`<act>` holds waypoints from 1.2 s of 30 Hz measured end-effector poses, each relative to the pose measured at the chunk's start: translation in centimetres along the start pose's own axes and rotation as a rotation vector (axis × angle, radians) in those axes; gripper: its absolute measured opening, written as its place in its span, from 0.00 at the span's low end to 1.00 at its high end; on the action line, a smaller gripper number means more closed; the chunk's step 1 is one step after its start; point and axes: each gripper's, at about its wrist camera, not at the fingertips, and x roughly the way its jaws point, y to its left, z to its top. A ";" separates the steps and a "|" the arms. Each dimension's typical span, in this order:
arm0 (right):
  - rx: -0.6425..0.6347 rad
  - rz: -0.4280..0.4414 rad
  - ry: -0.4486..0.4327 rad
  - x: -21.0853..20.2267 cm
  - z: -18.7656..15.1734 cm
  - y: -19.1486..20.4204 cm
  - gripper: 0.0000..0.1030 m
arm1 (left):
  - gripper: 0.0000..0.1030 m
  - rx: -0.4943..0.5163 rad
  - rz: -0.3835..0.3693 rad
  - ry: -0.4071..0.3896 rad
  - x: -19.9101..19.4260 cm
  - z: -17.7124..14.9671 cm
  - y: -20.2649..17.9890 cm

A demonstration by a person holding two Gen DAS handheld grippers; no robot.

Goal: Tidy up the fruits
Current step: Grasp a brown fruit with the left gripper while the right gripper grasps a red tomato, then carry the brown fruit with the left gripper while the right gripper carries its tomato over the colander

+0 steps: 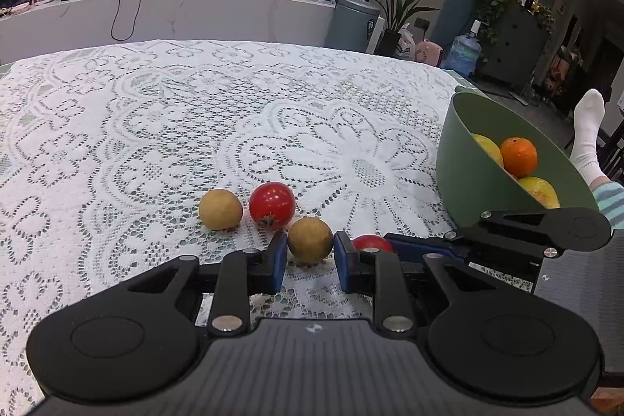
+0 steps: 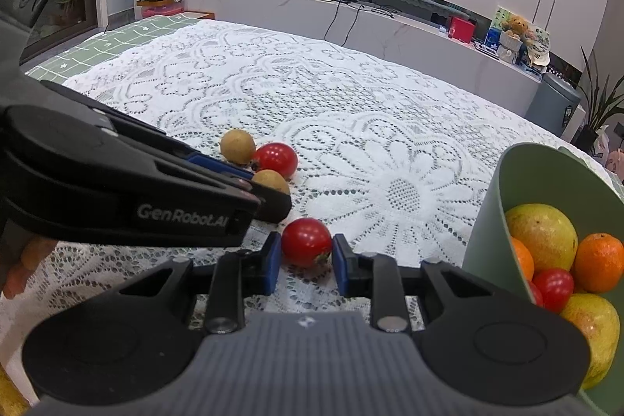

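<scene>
My left gripper (image 1: pixel 310 254) is shut on a small tan round fruit (image 1: pixel 310 239) that rests on the lace tablecloth (image 1: pixel 273 112). My right gripper (image 2: pixel 306 258) is shut on a red tomato (image 2: pixel 306 241), also low on the cloth. Just beyond lie a second tan fruit (image 1: pixel 220 209) and a second red tomato (image 1: pixel 272 204), loose and close together. In the right wrist view the left gripper (image 2: pixel 269 199) reaches in from the left beside them. A green bowl (image 1: pixel 464 158) at the right holds an orange (image 1: pixel 518 151), yellow-green fruits and tomatoes.
The bowl (image 2: pixel 491 221) stands right next to the right gripper. A person's socked foot (image 1: pixel 589 131) shows past the bowl off the table. Beyond the far table edge are a long counter (image 1: pixel 175 10), plants and a water jug.
</scene>
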 end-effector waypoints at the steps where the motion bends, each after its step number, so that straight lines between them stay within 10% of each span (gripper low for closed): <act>1: 0.004 0.000 0.000 0.0 0.0 -0.1 0.23 | 0.28 0.001 0.004 -0.002 -0.2 0.0 0.0; 36: 0.017 -0.060 -0.202 -9.2 0.8 -3.3 0.23 | 0.28 0.077 0.123 -0.060 -7.0 -0.3 -5.3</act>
